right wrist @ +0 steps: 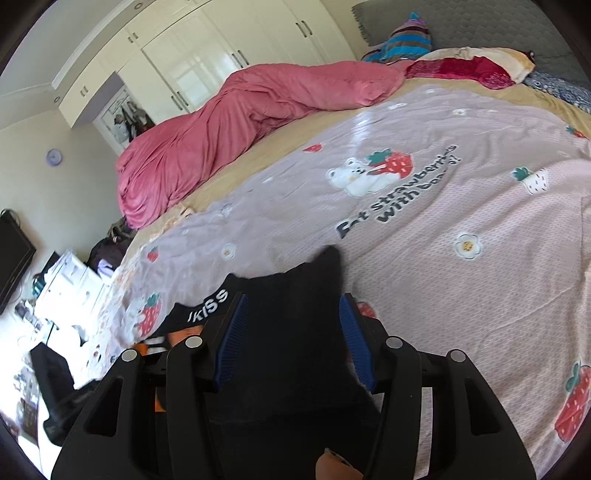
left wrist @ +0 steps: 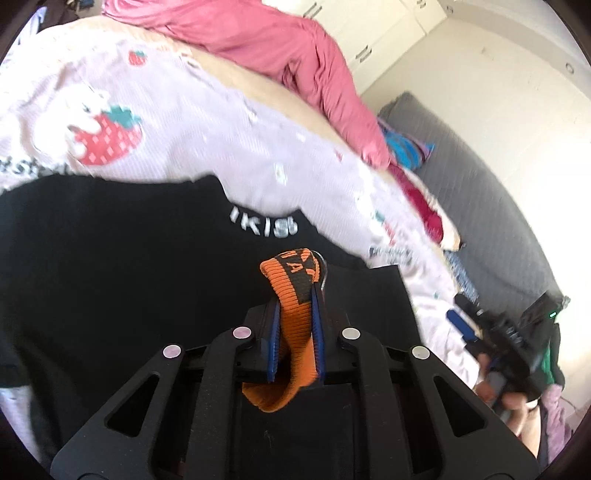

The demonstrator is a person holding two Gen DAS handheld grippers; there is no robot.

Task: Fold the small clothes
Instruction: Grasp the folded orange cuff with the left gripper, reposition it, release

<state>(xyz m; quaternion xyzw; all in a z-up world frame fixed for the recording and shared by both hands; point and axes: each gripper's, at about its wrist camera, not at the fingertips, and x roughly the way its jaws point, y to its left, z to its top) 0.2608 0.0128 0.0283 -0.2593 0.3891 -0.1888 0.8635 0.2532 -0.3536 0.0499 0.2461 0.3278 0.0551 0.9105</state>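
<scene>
My left gripper (left wrist: 297, 291) is shut on an orange and black knit band (left wrist: 291, 273), which hangs folded between its blue pads. Under it a black garment (left wrist: 110, 277) with white lettering on its waistband (left wrist: 262, 225) lies on the bed sheet (left wrist: 203, 129). In the right wrist view my right gripper (right wrist: 293, 297) stands open, and the same black garment (right wrist: 295, 332) shows between its blue pads, one corner poking up past the fingertips. The lettered waistband (right wrist: 208, 306) lies to its left. The left wrist view shows the right gripper (left wrist: 476, 328) blurred at the far right, beside the garment's edge.
A pink sheet printed with strawberries and bears (right wrist: 461, 221) covers the bed. A rumpled pink quilt (right wrist: 221, 133) lies along the far side, with pillows (right wrist: 461, 68) by the grey headboard (right wrist: 461, 22). White wardrobes (right wrist: 207, 48) line the wall. Clutter sits on the floor (right wrist: 62, 288).
</scene>
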